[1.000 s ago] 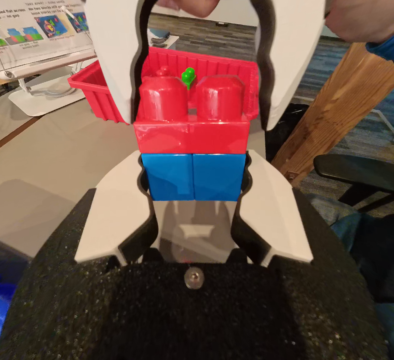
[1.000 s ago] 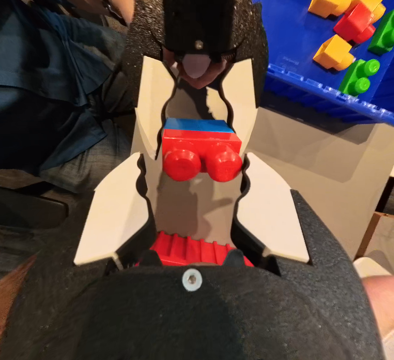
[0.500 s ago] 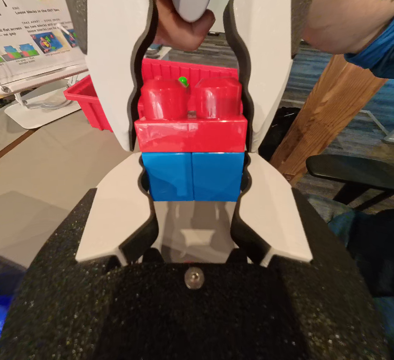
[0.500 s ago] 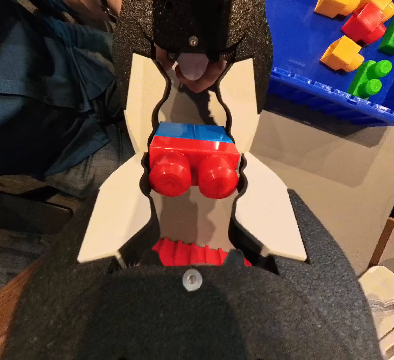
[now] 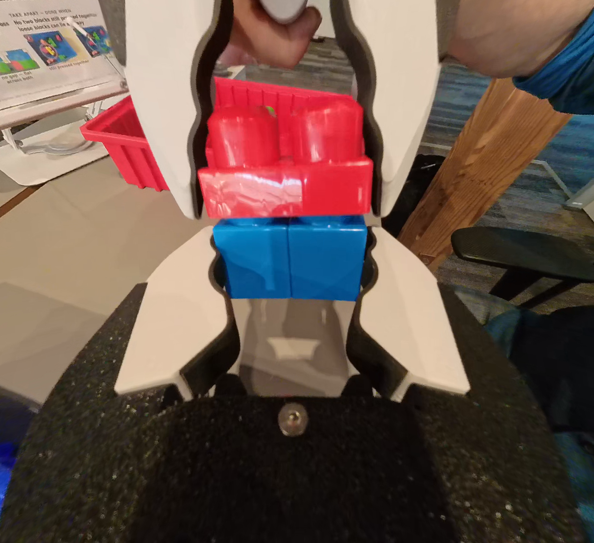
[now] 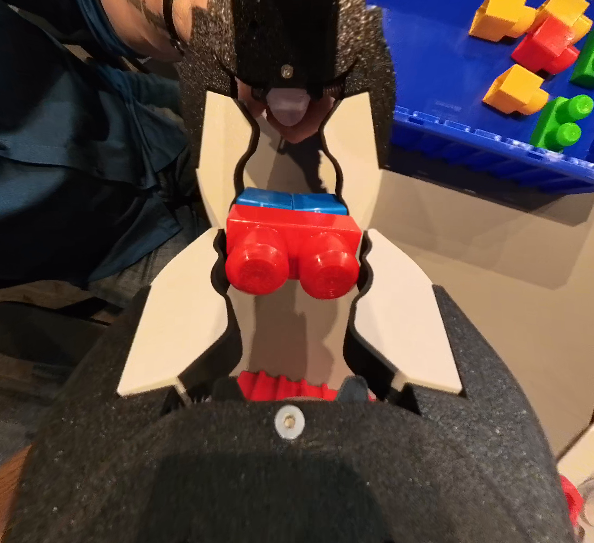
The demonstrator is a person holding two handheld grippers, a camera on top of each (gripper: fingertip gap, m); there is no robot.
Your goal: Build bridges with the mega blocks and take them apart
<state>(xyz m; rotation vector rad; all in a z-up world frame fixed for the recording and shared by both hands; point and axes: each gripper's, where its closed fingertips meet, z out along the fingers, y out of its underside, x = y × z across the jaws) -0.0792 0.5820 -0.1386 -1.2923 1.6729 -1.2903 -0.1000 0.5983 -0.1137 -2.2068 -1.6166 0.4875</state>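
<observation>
The red block (image 5: 286, 186) sits on two blue blocks (image 5: 291, 262) held in the air between the two grippers, which face each other over the tan table (image 5: 64, 254). The left gripper (image 5: 291, 257) is clamped on the blue pair, its pads pressed to their outer sides; the right gripper (image 6: 291, 257) is clamped on the red block, pads against its ends. A second ago the right gripper's fingers stood wider and clear of the red block, and red lay flush on blue; now the red block is tilted, with a thin dark seam at its lower edge where the blue studs show. Open table lies below and to the left; the red bin (image 5: 125, 144) stands just behind, a wooden post (image 5: 475, 173) to the right, and the blue bin (image 6: 482, 128) with loose yellow, red and green blocks nearby. A printed instruction sheet (image 5: 48, 29) with pictures stands behind the red bin.
</observation>
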